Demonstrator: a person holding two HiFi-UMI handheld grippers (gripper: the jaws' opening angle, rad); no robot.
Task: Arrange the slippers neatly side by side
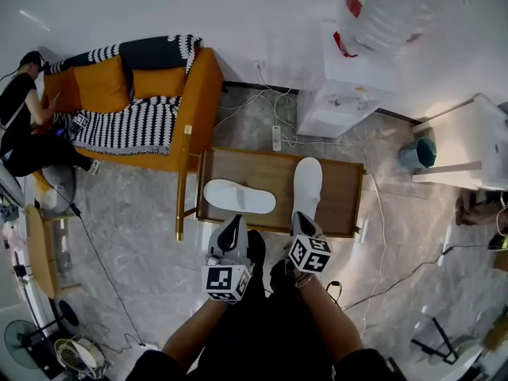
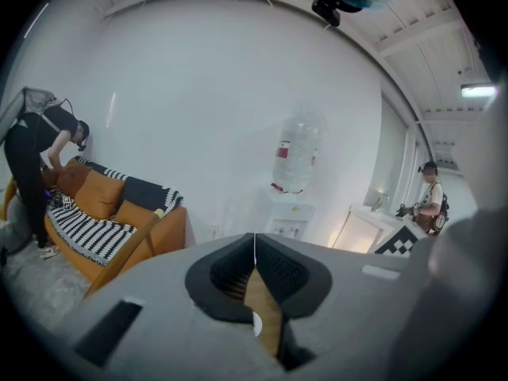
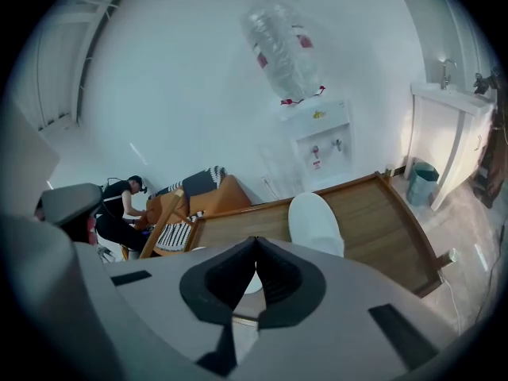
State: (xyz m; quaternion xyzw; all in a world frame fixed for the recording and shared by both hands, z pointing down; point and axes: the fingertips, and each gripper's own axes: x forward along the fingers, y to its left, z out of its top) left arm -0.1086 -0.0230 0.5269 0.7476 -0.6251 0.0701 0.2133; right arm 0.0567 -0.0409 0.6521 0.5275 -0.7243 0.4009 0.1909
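Two white slippers lie on a low wooden table [image 1: 262, 165]. The left slipper [image 1: 236, 196] lies crosswise. The right slipper [image 1: 307, 182] lies lengthwise, pointing away from me. My left gripper [image 1: 232, 223] hovers at the table's near edge just below the crosswise slipper, shut with nothing in it. My right gripper [image 1: 300, 220] sits at the near end of the lengthwise slipper, also shut and empty. The right gripper view has the lengthwise slipper [image 3: 316, 222] beyond the closed right gripper [image 3: 255, 241]. In the left gripper view the closed left gripper [image 2: 255, 236] points at the wall.
An orange sofa [image 1: 143, 94] with a striped blanket stands left of the table, and a person [image 1: 20, 109] bends beside it. A water dispenser [image 1: 349, 78], a teal bin [image 1: 418, 153] and a white cabinet [image 1: 476, 145] are at the back right. Cables [image 1: 397, 268] run over the floor.
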